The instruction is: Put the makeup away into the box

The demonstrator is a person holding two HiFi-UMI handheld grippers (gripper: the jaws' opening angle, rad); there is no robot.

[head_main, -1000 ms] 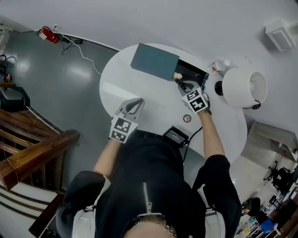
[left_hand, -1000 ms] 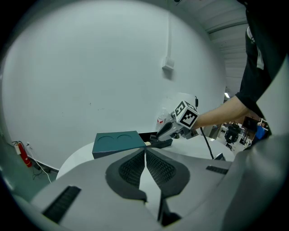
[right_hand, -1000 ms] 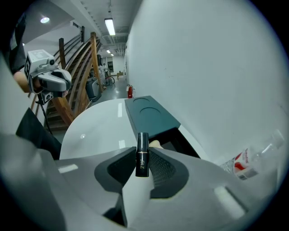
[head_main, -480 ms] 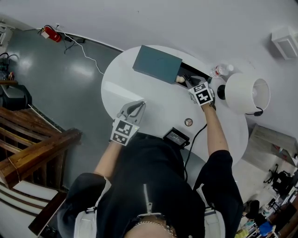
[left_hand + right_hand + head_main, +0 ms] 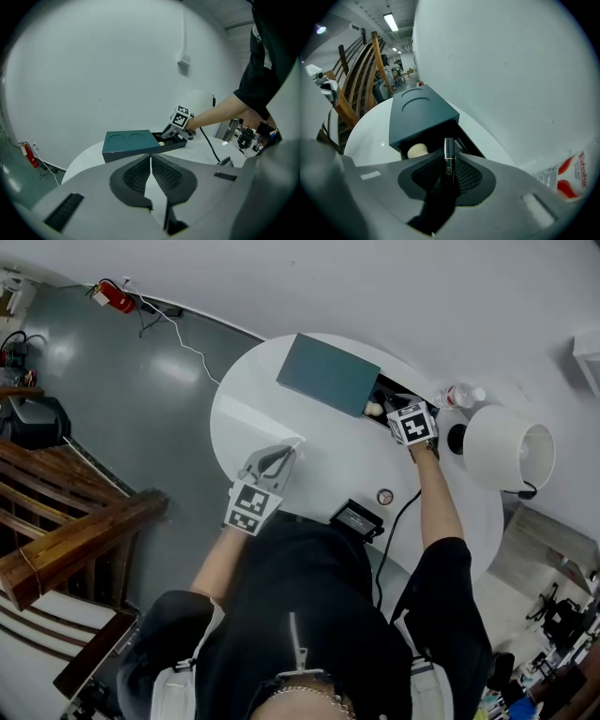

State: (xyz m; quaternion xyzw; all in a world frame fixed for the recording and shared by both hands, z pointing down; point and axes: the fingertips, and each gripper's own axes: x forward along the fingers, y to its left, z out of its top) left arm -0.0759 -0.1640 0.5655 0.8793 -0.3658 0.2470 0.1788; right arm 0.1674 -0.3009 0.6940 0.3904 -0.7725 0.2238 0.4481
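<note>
The right gripper [image 5: 397, 409], clamped on the black makeup tube [image 5: 448, 154], aims the tube's long axis into the open box [image 5: 419, 115] at the table's [image 5: 309, 442] far edge; the left gripper [image 5: 150, 168], jaws together, is well apart.

A white lamp [image 5: 511, 448] and a plastic bottle [image 5: 461, 395] stand on the table [image 5: 319, 451]; a fire extinguisher [image 5: 115, 297] lies on the floor [image 5: 141, 409].

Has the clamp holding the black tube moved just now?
Yes. The right gripper, holding the black tube, has moved up the table toward the teal box, now over its open drawer.
</note>
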